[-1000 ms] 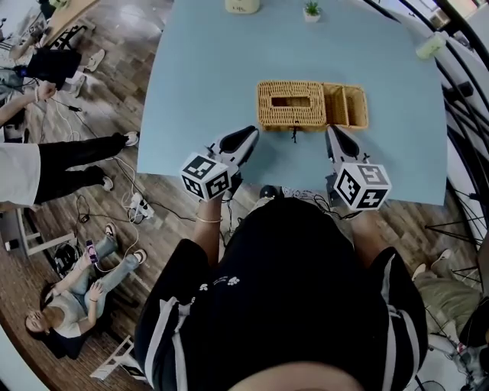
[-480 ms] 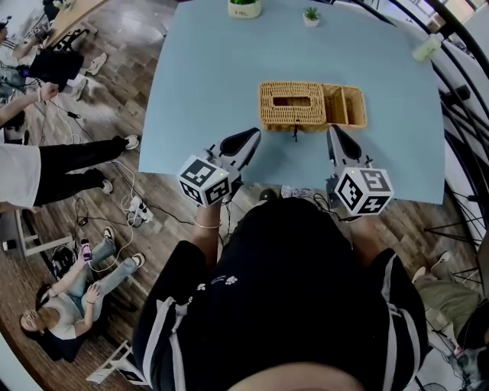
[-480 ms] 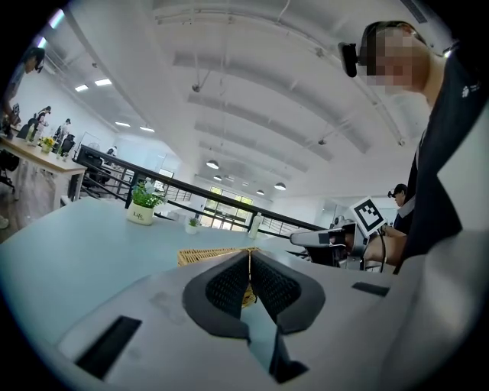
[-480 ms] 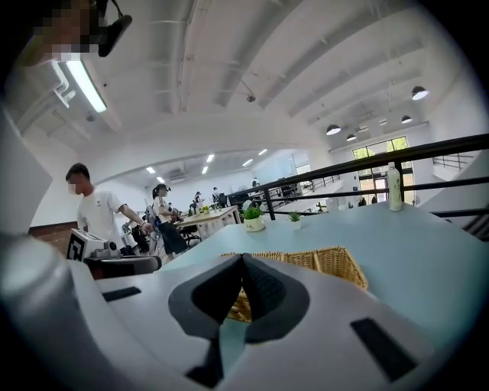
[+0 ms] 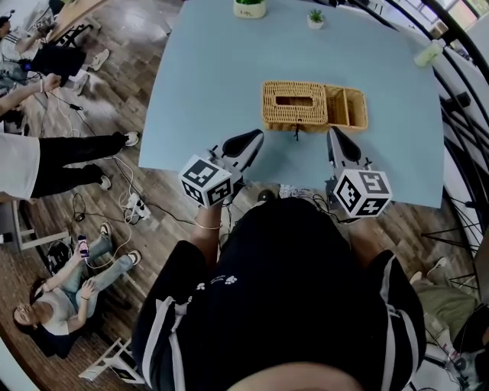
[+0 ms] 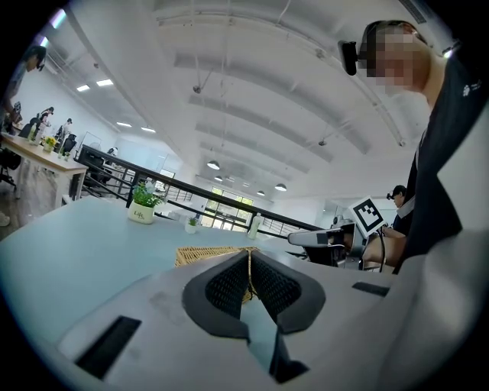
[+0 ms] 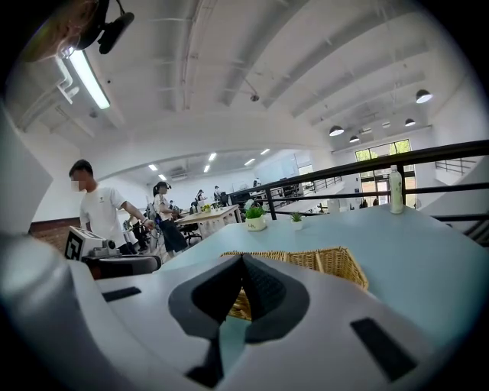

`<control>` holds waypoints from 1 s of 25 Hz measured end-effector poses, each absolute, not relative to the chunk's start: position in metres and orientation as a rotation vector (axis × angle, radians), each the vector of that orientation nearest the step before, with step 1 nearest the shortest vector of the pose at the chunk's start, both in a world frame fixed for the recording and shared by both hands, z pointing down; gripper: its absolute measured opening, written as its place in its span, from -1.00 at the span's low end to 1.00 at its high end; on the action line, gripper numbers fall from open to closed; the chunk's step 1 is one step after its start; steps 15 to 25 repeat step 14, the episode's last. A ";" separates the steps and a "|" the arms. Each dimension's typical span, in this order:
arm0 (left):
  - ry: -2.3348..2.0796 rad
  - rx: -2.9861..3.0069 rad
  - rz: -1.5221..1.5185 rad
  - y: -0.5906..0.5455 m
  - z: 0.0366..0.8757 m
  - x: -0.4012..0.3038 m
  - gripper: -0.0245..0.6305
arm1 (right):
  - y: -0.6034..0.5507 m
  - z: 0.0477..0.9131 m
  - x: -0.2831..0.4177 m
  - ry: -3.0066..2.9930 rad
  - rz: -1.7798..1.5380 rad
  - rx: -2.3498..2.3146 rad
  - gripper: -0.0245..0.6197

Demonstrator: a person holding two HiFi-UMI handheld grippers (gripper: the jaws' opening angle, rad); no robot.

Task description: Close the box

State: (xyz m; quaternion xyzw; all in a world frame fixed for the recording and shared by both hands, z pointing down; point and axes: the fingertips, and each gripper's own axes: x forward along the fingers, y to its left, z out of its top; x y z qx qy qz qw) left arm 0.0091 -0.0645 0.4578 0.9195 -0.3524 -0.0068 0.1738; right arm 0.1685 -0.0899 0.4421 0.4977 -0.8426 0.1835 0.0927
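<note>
Since a second ago my left gripper point(image 5: 254, 139) has brought its jaws together, and it now sits a touch nearer the box. The rest holds about where it was.

The pale blue table point(image 5: 206, 76) fills the upper half of the head view, with wooden floor around it. Bystanders are off to the left – one standing point(image 5: 46, 164), one seated on the floor point(image 5: 65, 298).

The wicker box point(image 5: 295, 105) sits right of the table's middle, well in from the near edge. Its left part is covered by a woven top with a slot. An open, divided section point(image 5: 346, 107) adjoins it on the right. A small dark tab point(image 5: 296, 131) hangs at the front of the box.

Both grippers hover over the near edge of the table, noses aimed at the box and clear of it. The left gripper point(image 6: 248, 263) points toward the front left corner. In its own view the ribbed pads meet at the tips with nothing pinched between them – only wicker beyond. The right gripper point(image 5: 335, 134) points at the front of the open section. In the right gripper view, the right gripper point(image 7: 243, 263) likewise has its jaws together and empty.

At the far edge stand a white plant pot point(image 5: 250, 8), a smaller potted plant point(image 5: 315, 17) and, off to the right, a pale bottle point(image 5: 429, 50).
</note>
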 end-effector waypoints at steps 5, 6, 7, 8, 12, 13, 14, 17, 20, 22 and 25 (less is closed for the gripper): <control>-1.013 2.604 -0.023 -0.060 0.454 0.008 -0.86 | -0.086 0.439 0.169 -2.505 0.548 1.474 -0.92; -1.017 2.603 -0.023 -0.060 0.454 0.007 -0.86 | -0.086 0.439 0.168 -2.507 0.547 1.473 -0.92; -1.020 2.602 -0.022 -0.059 0.454 0.006 -0.86 | -0.085 0.439 0.167 -2.510 0.545 1.471 -0.92; -1.023 2.601 -0.022 -0.059 0.455 0.005 -0.86 | -0.085 0.439 0.166 -2.512 0.544 1.469 -0.92; -1.034 2.592 -0.026 -0.060 0.455 0.003 -0.86 | -0.086 0.439 0.164 -2.522 0.546 1.459 -0.92; -1.036 2.589 -0.026 -0.060 0.456 0.003 -0.86 | -0.086 0.439 0.163 -2.523 0.549 1.458 -0.92; -1.037 2.587 -0.027 -0.060 0.456 0.003 -0.86 | -0.086 0.439 0.163 -2.525 0.551 1.456 -0.92; -1.037 2.587 -0.027 -0.060 0.456 0.003 -0.86 | -0.086 0.439 0.163 -2.525 0.551 1.456 -0.92; -1.037 2.587 -0.027 -0.060 0.456 0.003 -0.86 | -0.086 0.439 0.163 -2.525 0.551 1.456 -0.92; -1.037 2.587 -0.027 -0.060 0.456 0.003 -0.86 | -0.086 0.439 0.163 -2.525 0.551 1.456 -0.92; -1.037 2.587 -0.027 -0.060 0.456 0.003 -0.86 | -0.086 0.439 0.163 -2.525 0.551 1.456 -0.92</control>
